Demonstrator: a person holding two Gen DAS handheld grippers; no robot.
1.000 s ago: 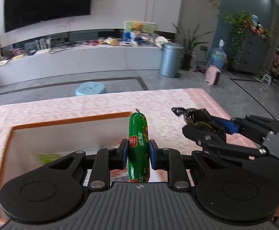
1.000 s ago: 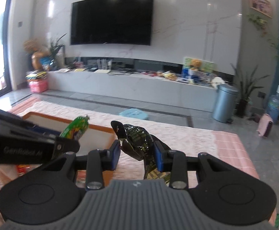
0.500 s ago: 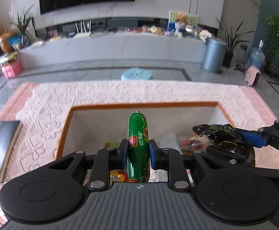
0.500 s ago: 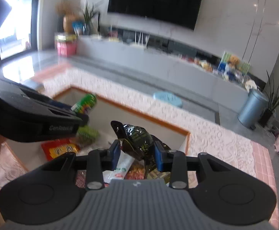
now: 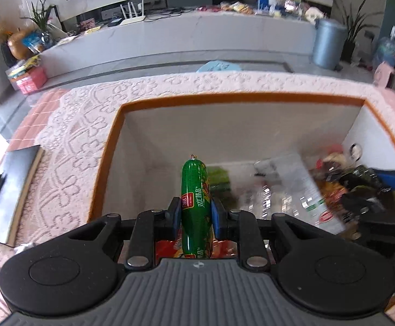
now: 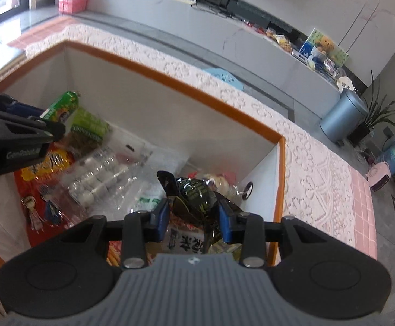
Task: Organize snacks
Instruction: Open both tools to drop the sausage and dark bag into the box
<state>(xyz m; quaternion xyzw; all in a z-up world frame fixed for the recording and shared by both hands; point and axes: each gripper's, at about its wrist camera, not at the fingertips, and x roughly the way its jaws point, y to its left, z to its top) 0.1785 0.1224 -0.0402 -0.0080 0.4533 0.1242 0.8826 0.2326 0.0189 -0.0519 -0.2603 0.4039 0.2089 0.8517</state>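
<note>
The left gripper (image 5: pixel 196 218) pinches a green sausage (image 5: pixel 196 206) at mid-length, stick pointing straight ahead toward 12 o'clock, so it can go into the box (image 5: pixel 240 98) lengthwise without catching the rim. The right gripper (image 6: pixel 194 221) squeezes a dark crinkled packet (image 6: pixel 194 195) by its bunched middle; its loose top pokes up past the pads. Both are tipped down over the open box, which sits on a lace cloth (image 5: pixel 72 141), so I judge the two snacks are about to be dropped in. In the right view the box floor is already crowded: a red bag (image 6: pixel 44 167) at 9 o'clock, a clear pack of small bottles (image 6: pixel 99 176) at 10 o'clock, a green packet (image 6: pixel 88 127) behind it, and more wrappers directly under the packet. The left gripper's finger crosses that view at 9 o'clock, near the right one, so the hands could bump. The bare floor lies along the far wall, at 12 o'clock. A notebook (image 5: pixel 10 190) lies outside at 9 o'clock in the left view, well apart.
</note>
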